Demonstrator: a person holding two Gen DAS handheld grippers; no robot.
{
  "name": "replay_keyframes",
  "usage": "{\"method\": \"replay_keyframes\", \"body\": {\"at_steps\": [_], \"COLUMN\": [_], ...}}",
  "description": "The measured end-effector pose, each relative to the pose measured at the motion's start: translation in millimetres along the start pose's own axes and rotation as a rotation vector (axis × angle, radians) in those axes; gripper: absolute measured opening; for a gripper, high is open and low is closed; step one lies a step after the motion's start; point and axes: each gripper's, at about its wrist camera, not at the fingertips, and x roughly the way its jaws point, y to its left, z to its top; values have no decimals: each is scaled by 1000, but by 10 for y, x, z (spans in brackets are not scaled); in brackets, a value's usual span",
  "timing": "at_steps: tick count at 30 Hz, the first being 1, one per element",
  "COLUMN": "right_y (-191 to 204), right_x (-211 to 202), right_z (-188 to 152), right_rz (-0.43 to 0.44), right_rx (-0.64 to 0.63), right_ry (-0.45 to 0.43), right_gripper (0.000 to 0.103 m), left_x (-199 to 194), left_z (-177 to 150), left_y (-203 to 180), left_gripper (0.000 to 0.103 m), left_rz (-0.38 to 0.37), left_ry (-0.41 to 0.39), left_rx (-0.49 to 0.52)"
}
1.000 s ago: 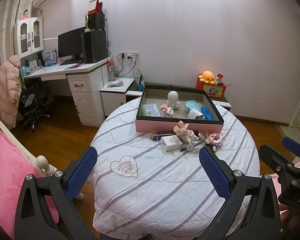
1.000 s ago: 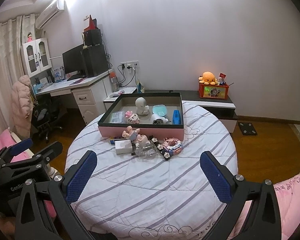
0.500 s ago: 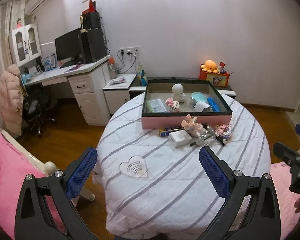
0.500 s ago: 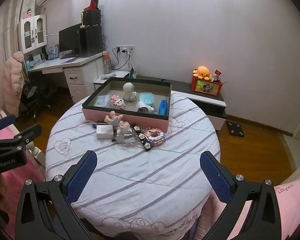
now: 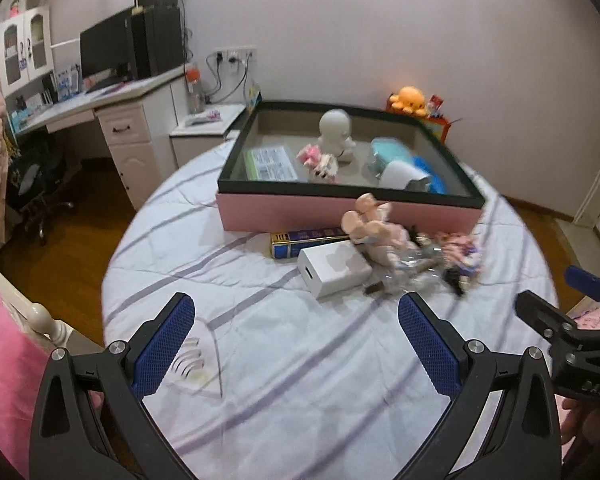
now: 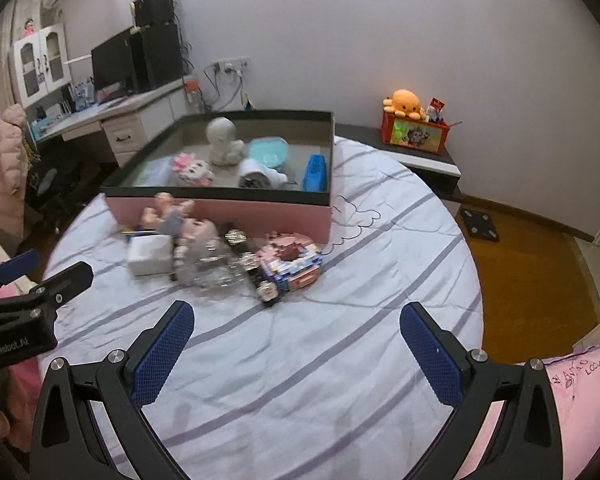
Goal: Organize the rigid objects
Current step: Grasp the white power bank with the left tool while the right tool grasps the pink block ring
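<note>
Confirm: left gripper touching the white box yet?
Apart. The left wrist view shows the left gripper open, with striped tablecloth visible between its fingertips and the white box.

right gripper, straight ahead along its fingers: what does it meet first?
Probably bare tablecloth first. The right gripper is open and empty; skimming above the cloth, it would likely meet the dark watch beside the pink block toy. Depth unclear.

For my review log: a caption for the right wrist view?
Open right gripper above striped round table, facing loose toys before a pink-sided storage box.
</note>
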Motion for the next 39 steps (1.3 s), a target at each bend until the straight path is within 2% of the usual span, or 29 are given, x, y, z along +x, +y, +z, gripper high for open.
{"method": "replay_keyframes", "body": {"at_steps": [6, 15, 20, 24, 27, 29, 32, 39], "right_y": [-73, -95, -67, -38, -11, 11, 21, -103], "right_x": [388, 787, 926, 986, 1033, 1015, 981, 857], "right_z": [81, 154, 187, 195, 185, 186, 172, 118], "right_rz": [3, 23, 53, 93, 129, 160, 186, 227], "right_rx": [-20, -81, -117, -149, -164, -173, -167, -104], "right_ry": [56, 112, 123, 126, 128, 122, 118, 108], "right_gripper": [103, 103, 103, 97, 86, 71, 68, 64], "left_x": [480, 832, 922, 979, 967, 955, 899, 818], "left_z": [52, 79, 119, 146, 143, 154, 135, 102], "left_y": [-6, -130, -156, -144, -172, -213, -249, -120], "left_gripper": [103, 103, 103, 100, 92, 78, 63, 61], "left_rz": [10, -27, -7, 0, -8, -29, -60, -98], "left_ry": [85, 155, 153, 150, 137, 129, 121, 125], "left_rx": [-11, -40, -64, -73, -58, -46, -26, -49]}}
